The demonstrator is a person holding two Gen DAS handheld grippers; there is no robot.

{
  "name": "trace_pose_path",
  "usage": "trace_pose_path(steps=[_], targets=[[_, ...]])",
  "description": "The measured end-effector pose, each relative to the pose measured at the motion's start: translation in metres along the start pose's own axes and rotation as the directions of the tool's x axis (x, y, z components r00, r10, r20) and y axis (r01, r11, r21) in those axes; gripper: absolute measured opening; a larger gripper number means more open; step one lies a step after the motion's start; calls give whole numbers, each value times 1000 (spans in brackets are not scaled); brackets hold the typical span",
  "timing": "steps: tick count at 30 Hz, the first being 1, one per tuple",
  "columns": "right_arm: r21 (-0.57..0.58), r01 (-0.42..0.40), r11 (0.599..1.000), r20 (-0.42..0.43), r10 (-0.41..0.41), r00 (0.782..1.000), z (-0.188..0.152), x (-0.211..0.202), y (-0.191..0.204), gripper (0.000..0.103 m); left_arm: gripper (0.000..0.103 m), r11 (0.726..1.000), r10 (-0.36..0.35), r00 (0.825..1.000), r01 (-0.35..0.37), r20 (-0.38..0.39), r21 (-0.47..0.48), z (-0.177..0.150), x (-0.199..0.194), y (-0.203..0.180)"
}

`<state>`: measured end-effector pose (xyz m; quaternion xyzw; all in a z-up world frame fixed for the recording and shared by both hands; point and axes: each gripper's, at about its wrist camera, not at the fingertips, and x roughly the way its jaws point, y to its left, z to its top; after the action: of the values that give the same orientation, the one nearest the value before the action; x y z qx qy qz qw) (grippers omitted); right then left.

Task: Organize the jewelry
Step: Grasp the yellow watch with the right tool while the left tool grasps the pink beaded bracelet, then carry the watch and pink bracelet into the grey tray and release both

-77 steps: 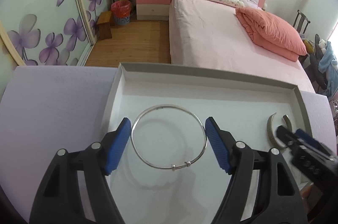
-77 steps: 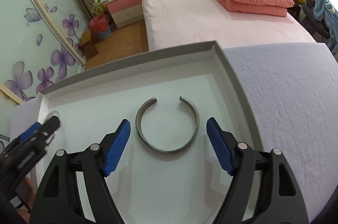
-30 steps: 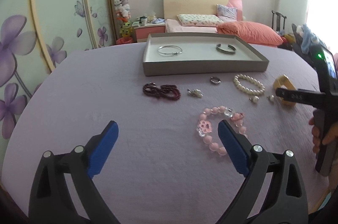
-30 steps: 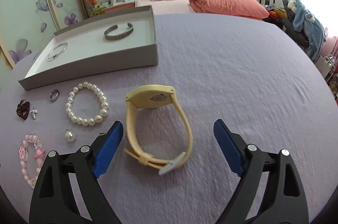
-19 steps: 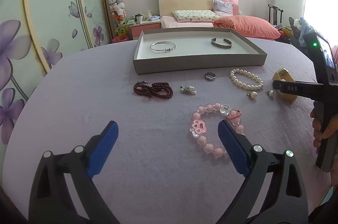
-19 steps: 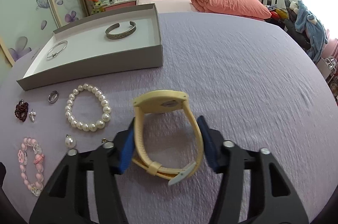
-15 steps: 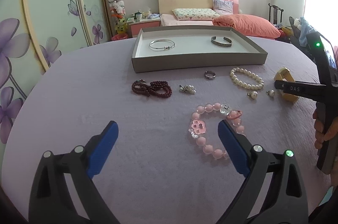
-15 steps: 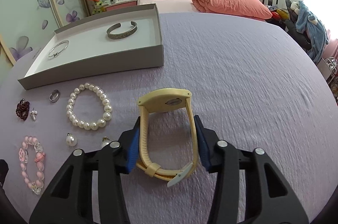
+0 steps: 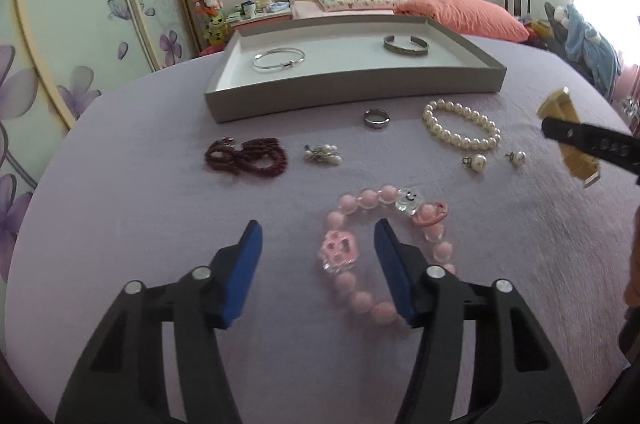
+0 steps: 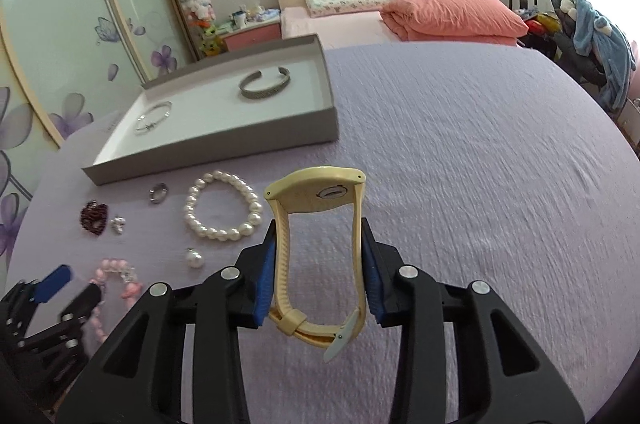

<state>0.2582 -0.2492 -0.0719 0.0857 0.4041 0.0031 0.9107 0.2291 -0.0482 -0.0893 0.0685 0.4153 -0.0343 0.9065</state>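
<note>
My right gripper [image 10: 318, 272] is shut on a yellow watch [image 10: 318, 248] and holds it just above the purple cloth; the watch also shows in the left wrist view [image 9: 568, 140]. My left gripper [image 9: 316, 272] is open, its right finger over a pink bead bracelet [image 9: 380, 256] that lies on the cloth. A grey tray [image 9: 360, 92] holds a thin silver bangle [image 9: 279, 59] and a dark cuff [image 9: 405, 45]. On the cloth lie a pearl bracelet [image 9: 460, 130], a ring [image 9: 376, 117], dark red beads [image 9: 246, 156], a small pearl cluster [image 9: 322, 155] and two pearl earrings [image 9: 476, 161].
The purple table [image 10: 480, 164] stretches wide to the right of the watch. A pink bed [image 10: 420, 8] stands behind the table, a floral wardrobe door [image 9: 80, 24] to the left. A chair with clothes [image 10: 592, 36] is at far right.
My right gripper has closed on the yellow watch and lifted it slightly. My left gripper has moved forward over the pink bracelet and its jaws have narrowed.
</note>
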Motion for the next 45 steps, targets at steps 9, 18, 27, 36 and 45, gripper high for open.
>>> trace_pose_path(steps=[9,18,27,36,45], targets=[[-19,-26,999,19,26,999,-2,-8,5,38,25,1000,-21,999,21,-39,6,-3,11,-3],[-23,-52,998,33,53,998,-4,-15,9,38,23,999,-49,998,49,-25,-7,-5,5,5],[-49,-79,996,45,81,996,-3,-19,21,38,23,996,-86,993,88,77,-20,5,-27,25],[-89,-101,991,72,107,992,2,-27,37,38,23,992,-115,975,122,189,-28,34,-64,39],[-111,-109,988,99,120,988,12,-29,49,38,23,990,-115,959,133,260,-55,66,-80,52]])
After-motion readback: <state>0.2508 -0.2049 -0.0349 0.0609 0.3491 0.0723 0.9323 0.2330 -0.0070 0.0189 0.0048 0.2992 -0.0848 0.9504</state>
